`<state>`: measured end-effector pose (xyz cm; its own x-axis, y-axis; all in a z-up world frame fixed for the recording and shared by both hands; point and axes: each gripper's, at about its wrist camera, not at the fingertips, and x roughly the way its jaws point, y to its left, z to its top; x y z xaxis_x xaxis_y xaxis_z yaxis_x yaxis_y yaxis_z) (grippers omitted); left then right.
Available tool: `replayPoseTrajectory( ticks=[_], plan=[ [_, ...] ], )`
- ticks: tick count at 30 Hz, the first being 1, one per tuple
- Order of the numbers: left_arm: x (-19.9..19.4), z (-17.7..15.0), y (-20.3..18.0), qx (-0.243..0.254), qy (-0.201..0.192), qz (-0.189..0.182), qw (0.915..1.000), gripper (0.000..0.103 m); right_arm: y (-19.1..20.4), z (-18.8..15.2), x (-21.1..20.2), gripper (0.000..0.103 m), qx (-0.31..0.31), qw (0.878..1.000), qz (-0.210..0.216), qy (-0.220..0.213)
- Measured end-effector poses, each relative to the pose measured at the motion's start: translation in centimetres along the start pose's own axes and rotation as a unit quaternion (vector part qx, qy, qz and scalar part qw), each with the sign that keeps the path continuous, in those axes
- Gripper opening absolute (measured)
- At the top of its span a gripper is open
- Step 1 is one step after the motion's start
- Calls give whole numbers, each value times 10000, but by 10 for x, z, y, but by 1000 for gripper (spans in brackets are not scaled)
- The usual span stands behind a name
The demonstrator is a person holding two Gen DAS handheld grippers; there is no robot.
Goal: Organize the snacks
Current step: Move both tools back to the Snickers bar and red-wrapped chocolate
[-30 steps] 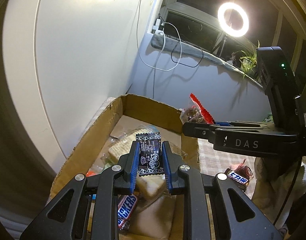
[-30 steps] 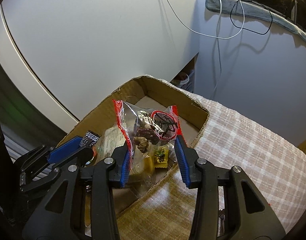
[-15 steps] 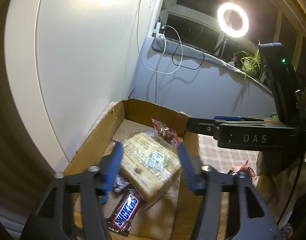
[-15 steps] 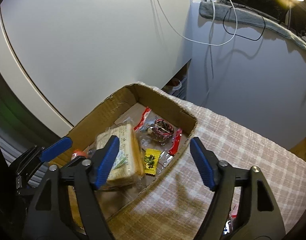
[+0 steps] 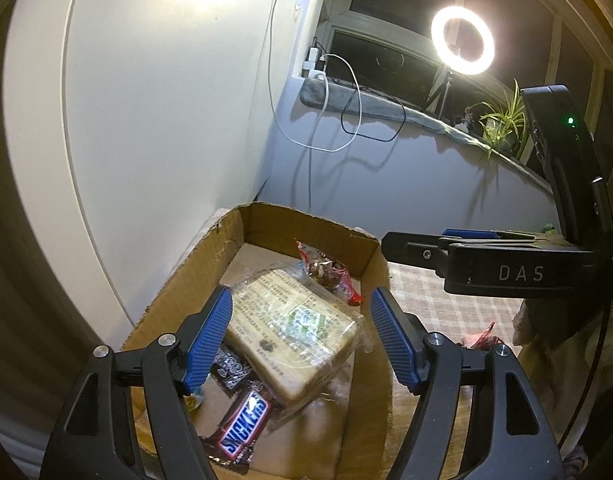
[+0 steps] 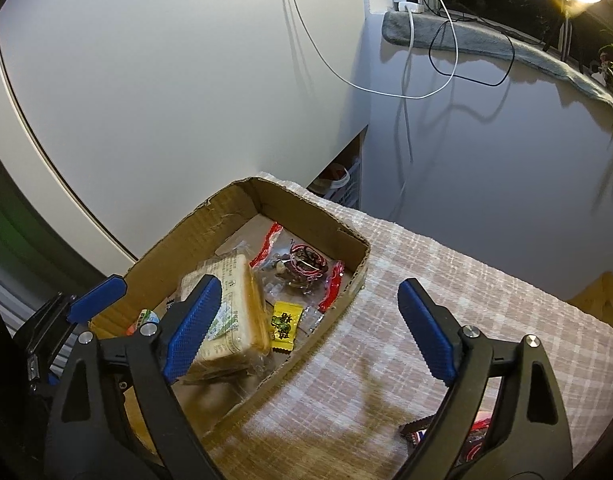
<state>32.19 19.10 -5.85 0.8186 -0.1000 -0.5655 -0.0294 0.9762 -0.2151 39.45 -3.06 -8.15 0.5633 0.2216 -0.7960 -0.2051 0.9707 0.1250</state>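
Observation:
An open cardboard box (image 5: 178, 276) (image 6: 186, 232) holds a wrapped bread pack (image 5: 294, 332) (image 6: 230, 312), a Snickers bar (image 5: 246, 420), a small black packet (image 5: 230, 368), a clear red-edged bag of sweets (image 5: 326, 272) (image 6: 298, 264) and a yellow candy (image 6: 284, 324). My left gripper (image 5: 300, 304) hovers over the box's near end, its jaws opening, with nothing held between them. Above the box's right wall my right gripper (image 6: 310, 292) is opening too and holds nothing. One of its fingers (image 5: 418, 248) crosses the left wrist view.
The box sits at the left end of a checked tablecloth (image 6: 466, 300). Loose snack wrappers (image 6: 478, 436) (image 5: 482, 336) lie on the cloth to the right. A white wall stands close behind the box. A ring light (image 5: 462, 40) and hanging cables (image 6: 426, 80) are further back.
Both grippers went from shut to wide open. The black packet left my left jaws and the red-edged bag left my right jaws; both now lie in the box.

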Motion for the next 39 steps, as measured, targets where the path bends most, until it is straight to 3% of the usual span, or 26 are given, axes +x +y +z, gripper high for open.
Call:
replayPoseTrajectory(
  ticks=[23,39],
  plan=[
    [5,0,-60,419,66,-375,9984,72,-56,-22,-52,92,296,9987,-347,-219],
    [21,-18,-107,838,452,-681,9931,72,-114,-66,-61,92,468,9973,-552,102]
  ],
)
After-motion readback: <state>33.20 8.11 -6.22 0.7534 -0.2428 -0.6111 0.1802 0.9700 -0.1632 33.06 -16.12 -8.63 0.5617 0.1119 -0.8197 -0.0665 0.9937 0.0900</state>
